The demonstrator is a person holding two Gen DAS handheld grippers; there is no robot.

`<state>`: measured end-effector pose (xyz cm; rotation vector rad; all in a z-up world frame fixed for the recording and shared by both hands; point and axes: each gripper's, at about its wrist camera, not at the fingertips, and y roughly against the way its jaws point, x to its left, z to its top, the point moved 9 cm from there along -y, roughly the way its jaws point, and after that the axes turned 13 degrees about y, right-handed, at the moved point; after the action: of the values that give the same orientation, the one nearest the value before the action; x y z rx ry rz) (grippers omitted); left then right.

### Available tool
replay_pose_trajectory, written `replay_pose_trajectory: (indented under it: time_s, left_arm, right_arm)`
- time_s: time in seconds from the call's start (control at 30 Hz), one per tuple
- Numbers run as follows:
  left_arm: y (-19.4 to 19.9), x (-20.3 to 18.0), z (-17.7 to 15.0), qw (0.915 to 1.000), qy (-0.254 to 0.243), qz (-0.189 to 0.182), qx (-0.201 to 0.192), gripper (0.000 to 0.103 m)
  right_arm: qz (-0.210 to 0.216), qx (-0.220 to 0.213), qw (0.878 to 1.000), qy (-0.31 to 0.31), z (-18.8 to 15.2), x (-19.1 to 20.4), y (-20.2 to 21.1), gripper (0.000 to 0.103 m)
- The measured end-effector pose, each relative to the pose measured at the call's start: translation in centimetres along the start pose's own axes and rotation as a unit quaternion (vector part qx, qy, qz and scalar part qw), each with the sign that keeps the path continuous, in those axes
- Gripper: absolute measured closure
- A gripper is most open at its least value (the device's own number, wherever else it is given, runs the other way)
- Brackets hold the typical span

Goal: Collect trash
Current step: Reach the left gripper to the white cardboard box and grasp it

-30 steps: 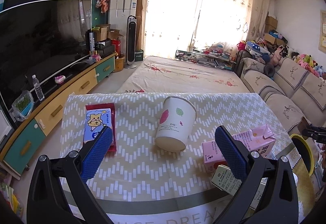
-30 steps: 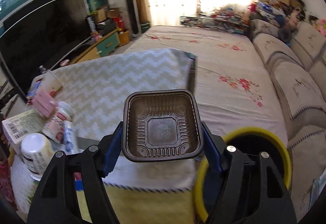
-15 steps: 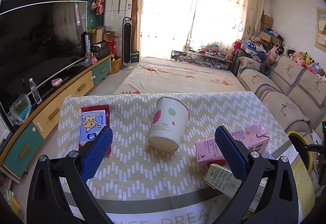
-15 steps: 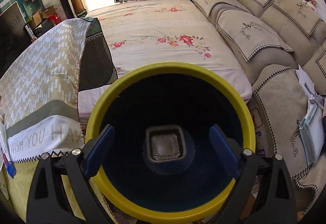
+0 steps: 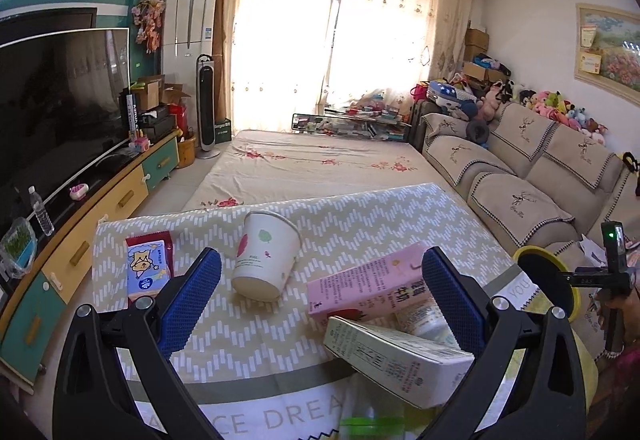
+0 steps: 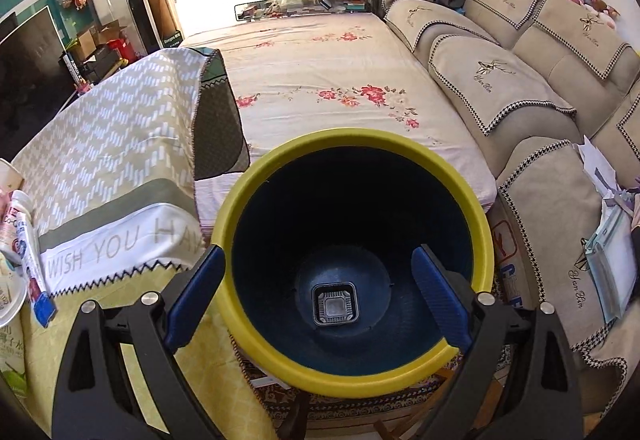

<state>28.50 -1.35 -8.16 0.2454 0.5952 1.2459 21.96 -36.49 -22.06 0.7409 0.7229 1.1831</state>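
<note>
In the right wrist view my right gripper [image 6: 318, 296] hangs open over a yellow-rimmed dark bin [image 6: 280, 167], nothing between its fingers. A brown plastic tray [image 6: 335, 304] lies flat on the bin's bottom. In the left wrist view my left gripper [image 5: 320, 300] stands open above the table. Beyond it lie a tipped paper cup [image 5: 266, 254], a pink carton [image 5: 364, 286], a pale carton [image 5: 396, 360] and a red-and-blue snack packet [image 5: 148, 266]. The bin [image 5: 546, 282] shows at the table's right end, beside a hand holding the other gripper.
A zigzag-patterned cloth [image 6: 108, 143] covers the table. More packets and a cup lid [image 6: 16, 264] lie at its near left corner. A sofa [image 6: 540, 99] runs along the right, a floral mat [image 6: 320, 79] covers the floor, and a TV cabinet [image 5: 80, 224] lines the left wall.
My right gripper swung over the bin and let go of the brown tray, which now lies on the bin's bottom. My left gripper rose and drew back, so more of the cartons shows.
</note>
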Motion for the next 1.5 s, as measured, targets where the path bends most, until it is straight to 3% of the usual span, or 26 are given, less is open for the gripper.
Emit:
replay_pose_trajectory:
  time_s: [0.13, 0.27, 0.43, 0.6, 0.8, 0.97, 1.17, 1.3, 1.37, 1.43, 1.47, 1.5]
  left_arm:
    - [3.2, -3.3, -0.8, 0.9993, -0.034, -0.012, -0.008, 0.004]
    - [5.2, -7.2, -3.6, 0.9954, -0.094, -0.014, 0.002, 0.004]
    - [4.1, -9.5, -7.0, 0.9872, -0.155, 0.018, 0.033, 0.004]
    - [1.9, -9.8, -9.0, 0.9767, -0.198, 0.062, 0.054, 0.004]
    - [-0.1, -8.0, -9.1, 0.9716, -0.206, 0.087, 0.079, 0.021]
    - [-0.5, -7.9, -9.5, 0.9635, -0.232, 0.107, 0.080, 0.021]
    - [-0.8, -8.2, -9.7, 0.9565, -0.255, 0.123, 0.071, 0.014]
    - [-1.0, -8.0, -9.6, 0.9590, -0.244, 0.126, 0.070, 0.015]
    - [-1.2, -7.9, -9.6, 0.9592, -0.241, 0.128, 0.073, 0.018]
    - [-1.3, -7.9, -9.5, 0.9617, -0.234, 0.124, 0.072, 0.033]
    - [-1.3, -7.8, -9.2, 0.9643, -0.225, 0.121, 0.069, 0.035]
    - [-1.2, -7.8, -9.0, 0.9668, -0.218, 0.115, 0.067, 0.052]
  right_arm:
    - [0.002, -0.012, 1.000, 0.008, 0.1, 0.9, 1.1, 0.014]
    - [0.011, -0.024, 1.000, 0.016, 0.4, 1.7, 2.0, 0.014]
    - [0.026, -0.036, 0.999, 0.020, 0.5, 2.7, 2.9, 0.014]
    - [0.035, -0.042, 0.998, 0.013, 0.3, 2.6, 3.4, 0.014]
    - [0.043, -0.045, 0.998, 0.005, -0.1, 2.1, 3.6, 0.013]
    - [0.048, -0.046, 0.998, -0.001, -0.4, 1.7, 3.3, 0.013]
    - [0.057, -0.047, 0.997, -0.004, -0.6, 1.9, 3.2, 0.013]
    - [0.061, -0.047, 0.997, -0.004, -0.7, 2.2, 3.1, 0.013]
    - [0.063, -0.048, 0.997, -0.005, -0.6, 2.2, 3.1, 0.013]
    - [0.069, -0.054, 0.996, -0.010, -0.4, 2.3, 3.3, 0.013]
    - [0.071, -0.059, 0.996, -0.012, -0.2, 2.4, 3.5, 0.013]
    - [0.073, -0.064, 0.995, -0.013, 0.1, 2.6, 3.7, 0.013]
